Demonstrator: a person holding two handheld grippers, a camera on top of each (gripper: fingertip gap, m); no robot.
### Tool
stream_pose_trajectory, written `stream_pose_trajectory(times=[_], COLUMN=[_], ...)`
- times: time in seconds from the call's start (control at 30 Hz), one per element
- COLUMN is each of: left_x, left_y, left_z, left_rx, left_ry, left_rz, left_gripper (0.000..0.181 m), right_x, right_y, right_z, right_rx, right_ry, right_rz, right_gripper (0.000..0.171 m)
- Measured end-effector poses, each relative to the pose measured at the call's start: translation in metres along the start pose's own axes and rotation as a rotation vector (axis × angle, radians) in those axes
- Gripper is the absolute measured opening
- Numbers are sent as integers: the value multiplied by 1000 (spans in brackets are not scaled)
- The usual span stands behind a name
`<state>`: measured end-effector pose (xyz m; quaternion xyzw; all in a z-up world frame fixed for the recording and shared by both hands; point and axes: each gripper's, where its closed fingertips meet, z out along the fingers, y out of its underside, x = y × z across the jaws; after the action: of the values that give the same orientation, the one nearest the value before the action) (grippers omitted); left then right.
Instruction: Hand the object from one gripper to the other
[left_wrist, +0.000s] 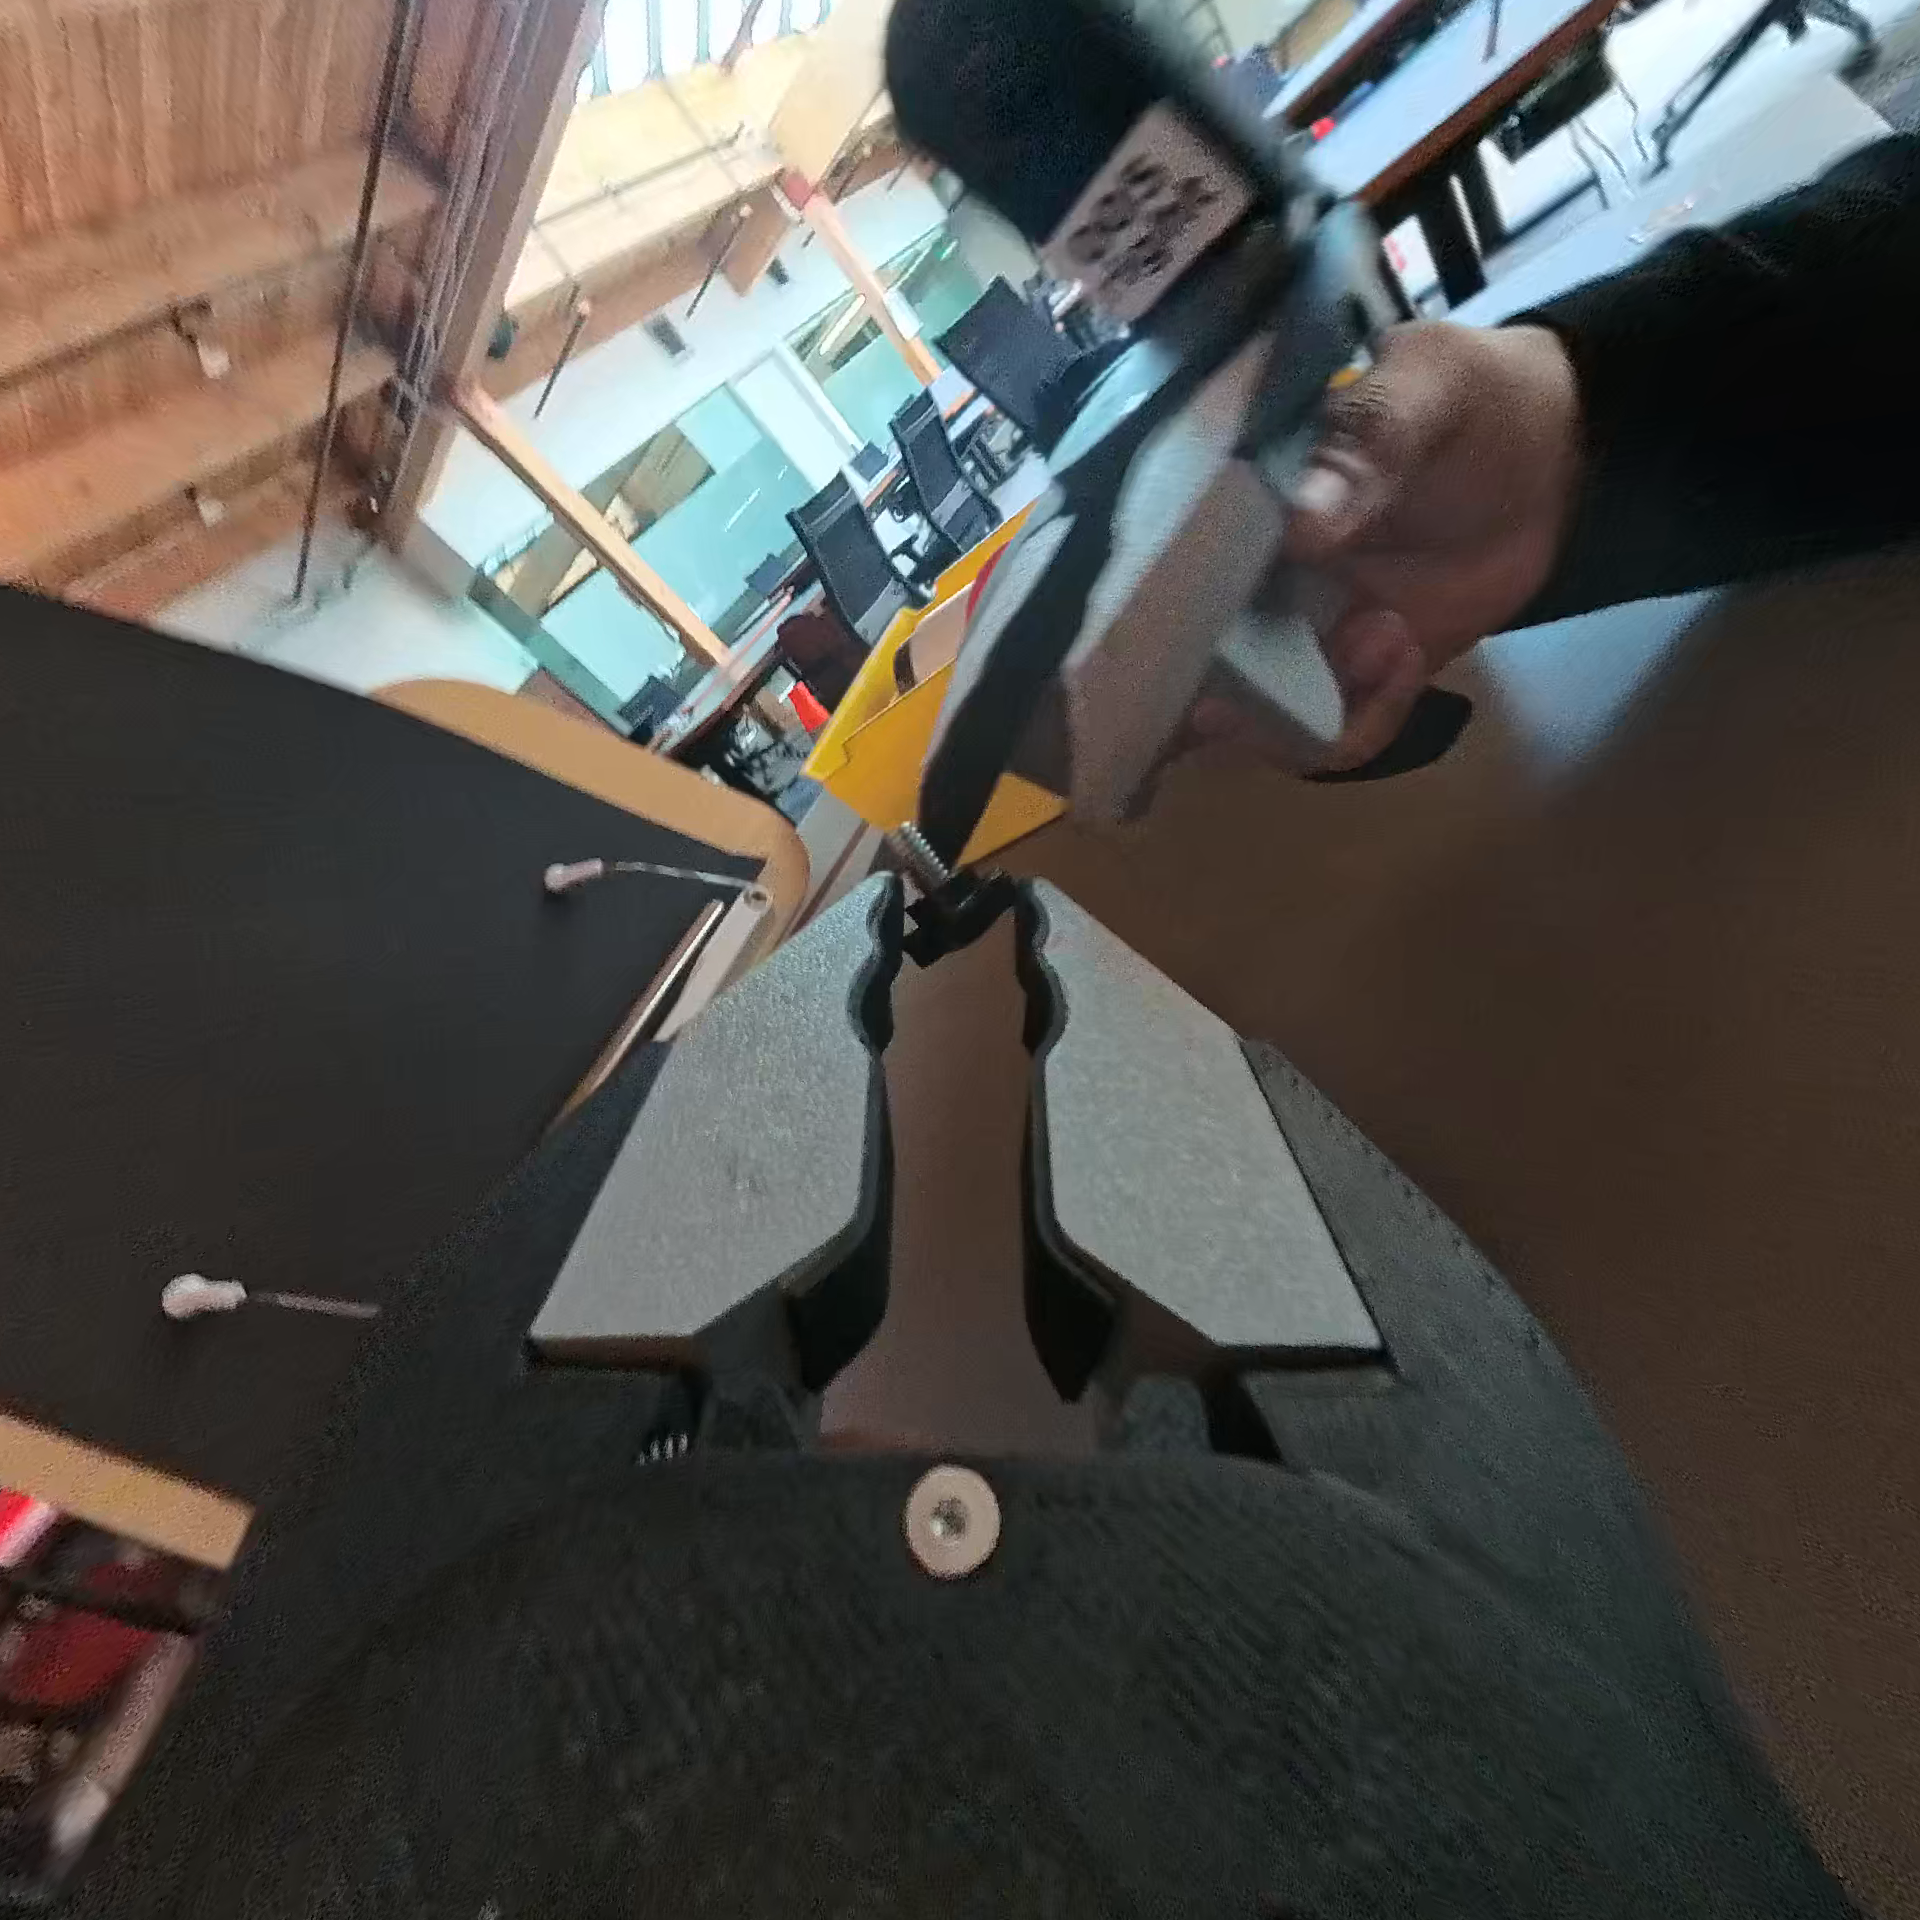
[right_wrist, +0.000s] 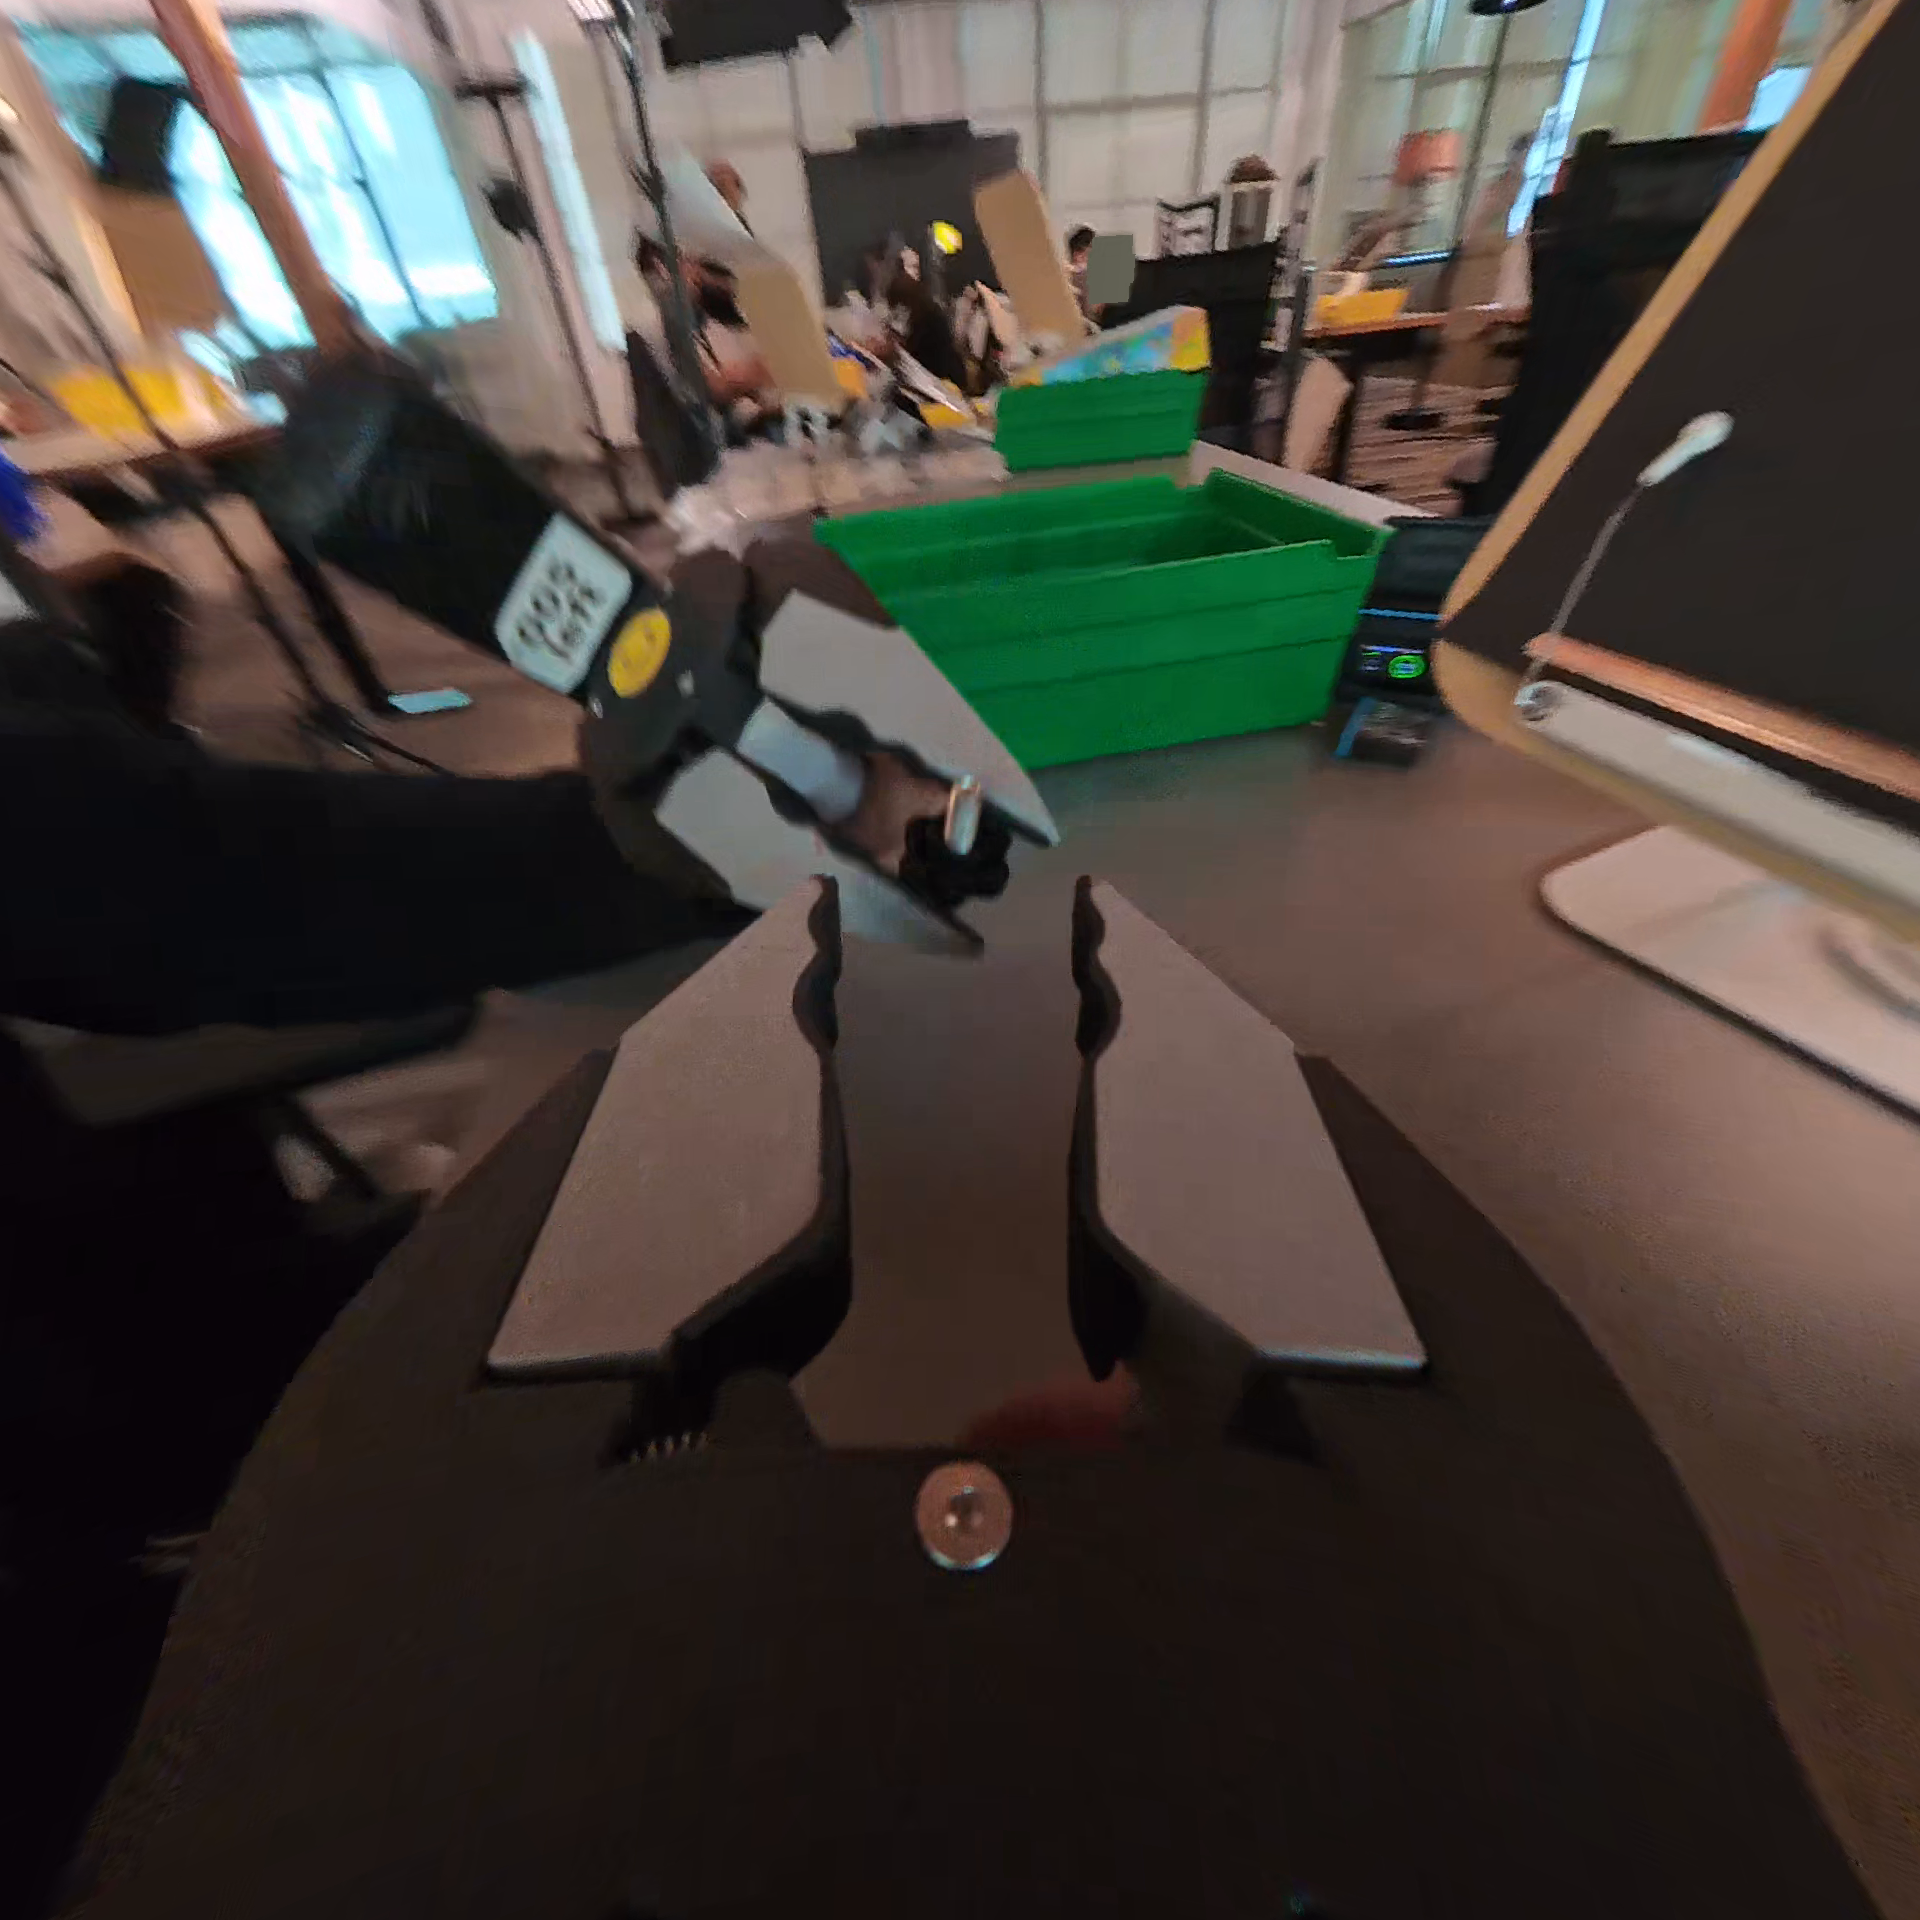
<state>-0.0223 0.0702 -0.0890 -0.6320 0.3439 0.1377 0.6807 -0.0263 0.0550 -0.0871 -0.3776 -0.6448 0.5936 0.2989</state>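
A small black knob with a threaded metal screw (left_wrist: 948, 914) is pinched between the tips of my left gripper (left_wrist: 958, 906), with the screw pointing away. In the right wrist view the same knob (right_wrist: 951, 868) sits in the left gripper (right_wrist: 1003, 888), which comes in from the left. My right gripper (right_wrist: 956, 896) is open and empty, its tips just short of the knob. In the left wrist view the right gripper (left_wrist: 1013, 816), held by a hand (left_wrist: 1444, 499), reaches down from the upper right with its dark fingertip close to the screw.
Stacked green bins (right_wrist: 1122, 634) stand beyond the grippers on the brown table (right_wrist: 1299, 987). A yellow bin (left_wrist: 883, 727) sits behind the knob. A black board with a tan rim (left_wrist: 312, 935) stands at the left; it also shows on a white base at the right (right_wrist: 1787, 395).
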Motion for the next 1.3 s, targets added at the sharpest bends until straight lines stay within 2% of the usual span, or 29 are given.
stream_pose_trajectory(times=[0.03, 0.1, 0.3, 0.43, 0.6, 0.7, 0.77, 0.93, 1.07, 1.3], left_x=[5, 6, 8, -1, -8, -13, -14, -6, 3, 2], left_y=[-3, -6, 0, 12, 22, 22, 23, 12, 14, 11], left_z=[1, 4, 6, 9, 5, 3, 3, 5, 9, 7], left_rx=[10, 9, -35, -55, -8, 61, 84, 119, 93, 102], left_ry=[0, -31, -57, -39, 149, 255, 292, 367, 368, 387], left_rz=[41, 93, 182, -47, -629, -940, -1047, -1122, -1069, -1085], left_gripper=[19, 19, 19, 22, 45, 50, 50, 48, 23, 23], right_x=[-3, -6, -5, 14, 47, 44, 41, 39, 30, 29], right_y=[-2, -3, 5, 5, 3, 5, 7, 11, 14, 12], right_z=[1, 4, 9, 8, -8, -6, -3, 3, 12, 10], right_rx=[19, 30, -10, -36, -151, -197, -223, -299, -314, -324], right_ry=[-37, -83, -80, 110, 490, 557, 578, 643, 629, 661], right_rz=[54, 124, 109, -76, -553, -762, -864, -1066, -1152, -1197], right_gripper=[38, 19, 18, 17, 17, 17, 18, 18, 18, 18])
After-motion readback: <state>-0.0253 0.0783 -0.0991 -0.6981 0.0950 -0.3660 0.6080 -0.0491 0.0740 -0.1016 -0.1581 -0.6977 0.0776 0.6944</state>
